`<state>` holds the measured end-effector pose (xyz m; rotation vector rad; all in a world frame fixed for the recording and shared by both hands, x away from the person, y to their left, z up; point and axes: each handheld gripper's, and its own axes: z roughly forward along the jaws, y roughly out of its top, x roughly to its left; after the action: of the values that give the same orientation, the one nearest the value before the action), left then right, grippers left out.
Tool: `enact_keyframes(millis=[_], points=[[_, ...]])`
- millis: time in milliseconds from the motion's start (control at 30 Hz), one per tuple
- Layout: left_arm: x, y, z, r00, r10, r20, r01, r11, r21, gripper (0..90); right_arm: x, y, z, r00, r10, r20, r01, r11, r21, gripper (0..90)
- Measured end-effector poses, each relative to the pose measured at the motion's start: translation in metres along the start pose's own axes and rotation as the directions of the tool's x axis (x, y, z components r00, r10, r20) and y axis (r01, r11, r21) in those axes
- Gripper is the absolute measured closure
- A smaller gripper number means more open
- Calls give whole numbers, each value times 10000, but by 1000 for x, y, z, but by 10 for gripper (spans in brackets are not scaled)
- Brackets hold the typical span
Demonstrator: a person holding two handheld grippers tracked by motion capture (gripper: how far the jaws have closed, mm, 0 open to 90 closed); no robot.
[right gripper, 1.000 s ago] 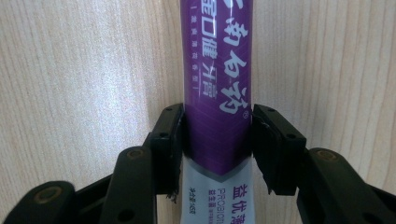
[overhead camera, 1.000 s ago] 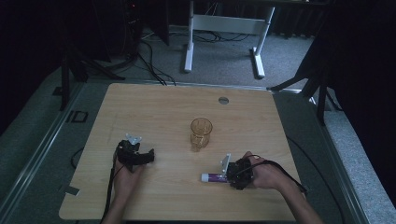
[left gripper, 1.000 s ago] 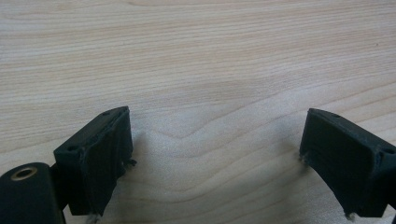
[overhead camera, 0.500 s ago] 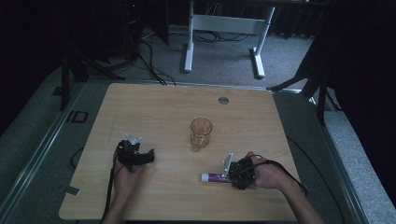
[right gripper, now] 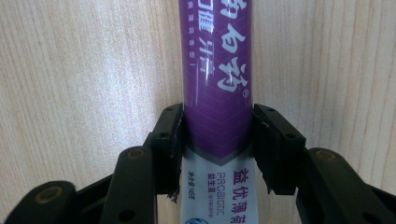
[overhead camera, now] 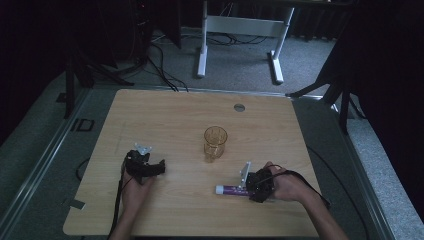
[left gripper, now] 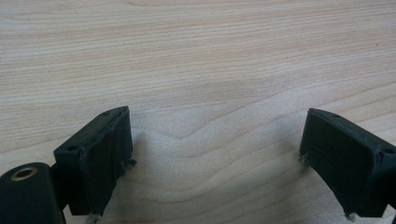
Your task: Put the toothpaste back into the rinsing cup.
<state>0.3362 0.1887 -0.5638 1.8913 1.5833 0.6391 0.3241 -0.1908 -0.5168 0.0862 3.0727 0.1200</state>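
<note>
A purple and white tube (overhead camera: 230, 190) lies flat on the wooden table (overhead camera: 175, 115), near its front right. My right gripper (overhead camera: 246, 189) is shut on the tube (right gripper: 217, 93); its two black jaws press the tube's sides where the purple meets the white. The tube's far end points left across the table. My left gripper (overhead camera: 159, 167) rests on the table at the front left, held by a hand. Its jaws (left gripper: 212, 154) stand wide open over bare wood with nothing between them. An amber glass (overhead camera: 215, 142) stands upright in the table's middle, apart from both grippers.
A small round grommet (overhead camera: 239, 107) sits in the table near its far edge. Beyond the table stands a white desk frame (overhead camera: 240, 35) on grey carpet, with dark stands and cables on both sides. A cable (overhead camera: 310, 185) trails from my right gripper.
My right gripper has closed in slightly on the tube and barely shifted. The left gripper and the glass have stayed where they were.
</note>
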Motion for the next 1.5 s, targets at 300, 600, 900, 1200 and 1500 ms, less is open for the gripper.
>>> enact_keyframes(millis=[300, 600, 900, 1200, 1500], points=[[0, 0, 0, 10000, -7, -3, 7, 10000, -1, 97, 0, -1, 0, 9999, -104, -38, 104, 9999, -63, 592], [0, 0, 0, 10000, -8, -4, 8, 10000, -2, 97, 2, -2, -3, 9998, -178, 22, 178, 9996, -218, 646], [0, 0, 0, 10000, -10, -2, 10, 10000, 0, 97, 4, -4, -6, 9994, -282, 211, 290, 9987, -412, 693], [0, 0, 0, 10000, 1, 17, -1, 10000, -7, 95, 5, -5, -8, 9986, -333, 405, 358, 9975, -608, 706], [0, 0, 0, 10000, 10, 22, -10, 10000, -5, 94, 3, -6, -13, 9980, -229, 596, 276, 9965, -794, 716]])
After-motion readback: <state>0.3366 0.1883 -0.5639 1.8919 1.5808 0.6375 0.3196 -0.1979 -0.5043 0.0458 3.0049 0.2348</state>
